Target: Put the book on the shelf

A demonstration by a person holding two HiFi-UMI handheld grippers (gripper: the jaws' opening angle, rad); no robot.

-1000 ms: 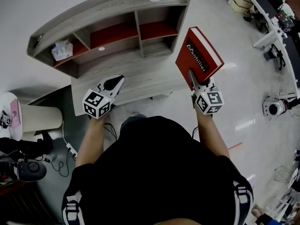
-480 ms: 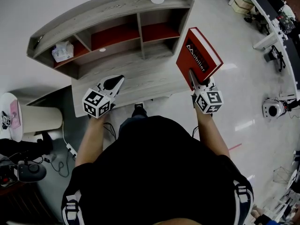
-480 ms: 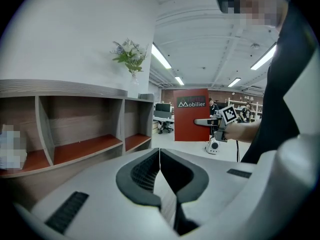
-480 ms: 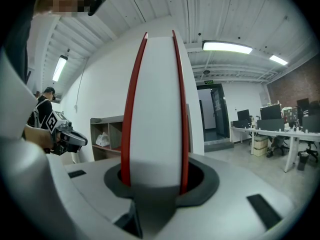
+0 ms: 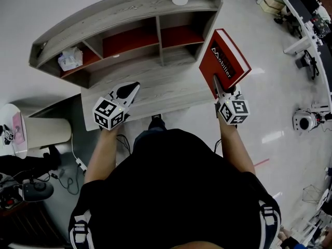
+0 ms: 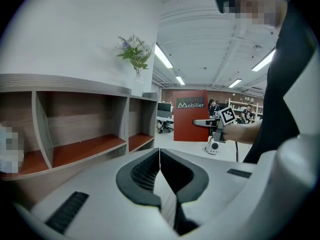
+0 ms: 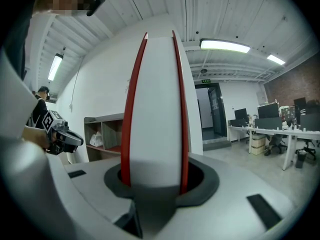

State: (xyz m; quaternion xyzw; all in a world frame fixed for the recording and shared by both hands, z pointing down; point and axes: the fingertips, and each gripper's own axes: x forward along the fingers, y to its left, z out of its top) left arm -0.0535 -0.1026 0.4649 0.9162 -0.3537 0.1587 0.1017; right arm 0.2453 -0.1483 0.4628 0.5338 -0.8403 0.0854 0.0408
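At desk's right end, head view: right gripper (image 5: 222, 91) holds red book (image 5: 224, 60) up in the air, tilted, just beside the shelf (image 5: 124, 19) unit's right side, not in any compartment. Left gripper (image 5: 127, 92) hovers over the desk top (image 5: 166, 84), well apart from book. Tissue pack (image 5: 69, 57) in leftmost compartment.

Right gripper view alone shows the grip: jaws pinch the book's lower end, one pad on each red cover, white page edges facing the camera between them.

Left gripper view alone shows its fingertips (image 6: 159, 153) pressed together, nothing between. It also shows flowers in a vase (image 6: 134, 54) on the shelf top, and the book's cover across the room.
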